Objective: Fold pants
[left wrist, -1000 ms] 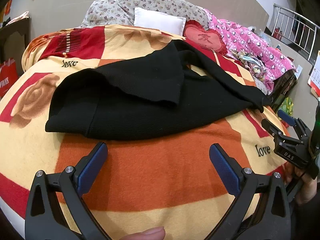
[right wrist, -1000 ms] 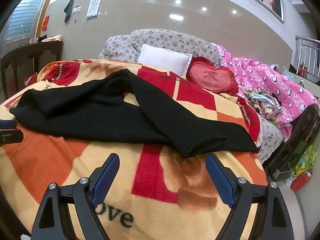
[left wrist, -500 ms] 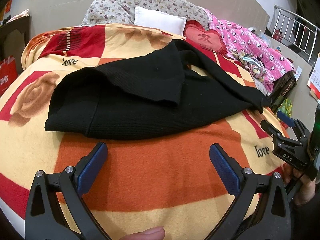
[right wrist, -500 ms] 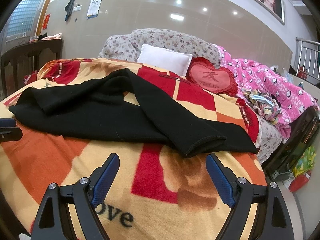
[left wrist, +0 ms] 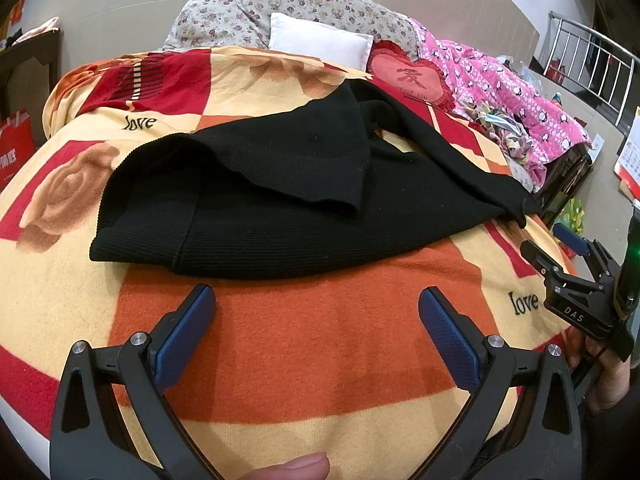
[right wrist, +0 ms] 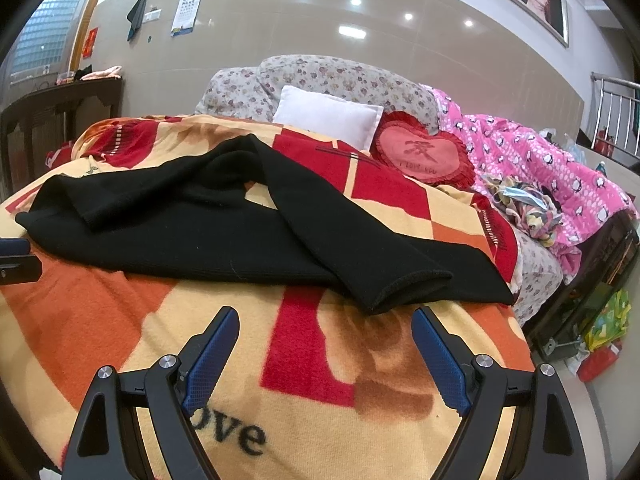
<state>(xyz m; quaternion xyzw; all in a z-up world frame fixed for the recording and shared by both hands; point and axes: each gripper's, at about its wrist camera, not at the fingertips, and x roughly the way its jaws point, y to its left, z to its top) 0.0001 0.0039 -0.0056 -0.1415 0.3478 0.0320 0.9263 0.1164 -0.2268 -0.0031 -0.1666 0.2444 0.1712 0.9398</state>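
Note:
Black knit pants (left wrist: 288, 204) lie loosely across an orange, yellow and red blanket (left wrist: 320, 360) on a bed. One leg is flopped back over the body. In the right wrist view the pants (right wrist: 224, 232) stretch from the left, with a leg cuff (right wrist: 404, 284) just beyond my fingers. My left gripper (left wrist: 316, 332) hovers open over bare blanket, short of the pants' near edge. My right gripper (right wrist: 324, 356) is open too, empty, a little short of the cuff. It also shows at the right edge of the left view as the right gripper (left wrist: 576, 264), held by a hand.
A white pillow (right wrist: 328, 116), a red heart cushion (right wrist: 424, 156) and floral pillows (left wrist: 304, 12) sit at the head. A pink quilt (right wrist: 540, 168) is heaped on the right. The bed edge drops off right, with bags (right wrist: 604, 332) on the floor. Dark furniture (right wrist: 56, 116) stands left.
Both grippers have drifted only slightly; the right gripper sits a touch lower in the left view. The pants have not moved.

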